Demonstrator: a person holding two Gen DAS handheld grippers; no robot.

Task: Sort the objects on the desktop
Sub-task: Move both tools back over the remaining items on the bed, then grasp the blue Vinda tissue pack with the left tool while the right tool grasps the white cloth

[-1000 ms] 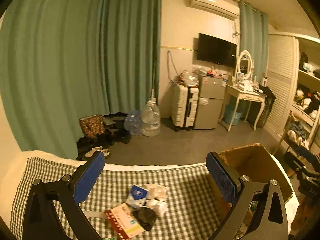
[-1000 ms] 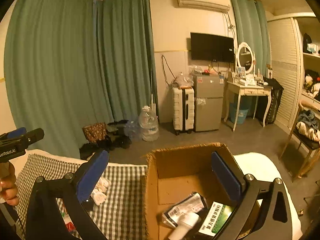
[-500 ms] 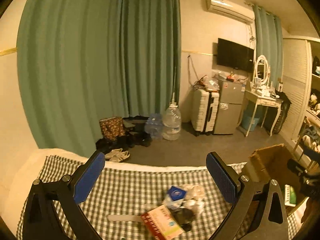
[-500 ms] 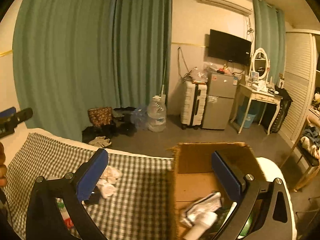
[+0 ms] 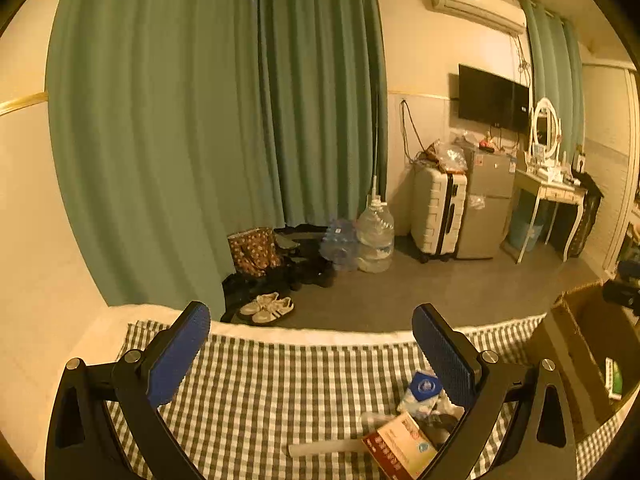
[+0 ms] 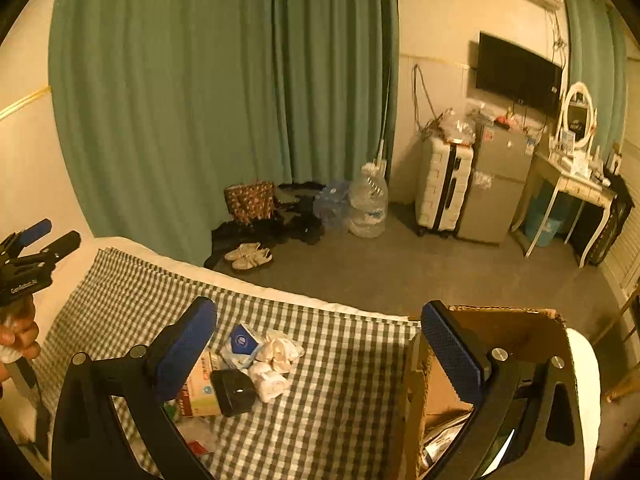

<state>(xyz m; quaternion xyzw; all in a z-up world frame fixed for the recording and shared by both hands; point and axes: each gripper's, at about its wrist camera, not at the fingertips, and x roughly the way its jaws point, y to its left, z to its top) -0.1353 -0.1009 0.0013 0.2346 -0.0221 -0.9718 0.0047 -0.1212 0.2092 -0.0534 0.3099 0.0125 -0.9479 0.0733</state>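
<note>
A pile of small items lies on the checked tablecloth [image 6: 344,364]: a red and white box [image 5: 400,446] [image 6: 200,386], a blue-labelled packet [image 5: 422,390] [image 6: 240,342], crumpled white wrappers [image 6: 276,354] and a black case [image 6: 234,392]. A white stick [image 5: 324,448] lies beside the box. The cardboard box [image 6: 500,328] [image 5: 580,356] stands at the table's right end with packets inside. My left gripper [image 5: 312,352] is open above the cloth, left of the pile. My right gripper [image 6: 320,344] is open, straddling the pile and the box's left wall. Both hold nothing.
The table's far edge drops to a grey floor with shoes [image 6: 250,256], water jugs [image 6: 366,204], a suitcase [image 6: 442,186] and a small fridge [image 6: 498,184]. A green curtain [image 5: 200,120] hangs behind. The left gripper's body and a hand [image 6: 18,332] show at the right wrist view's left edge.
Both grippers have swung left: the cardboard box slid toward the right edge of each view and the pile now sits under the right gripper's left finger. Both stay open.
</note>
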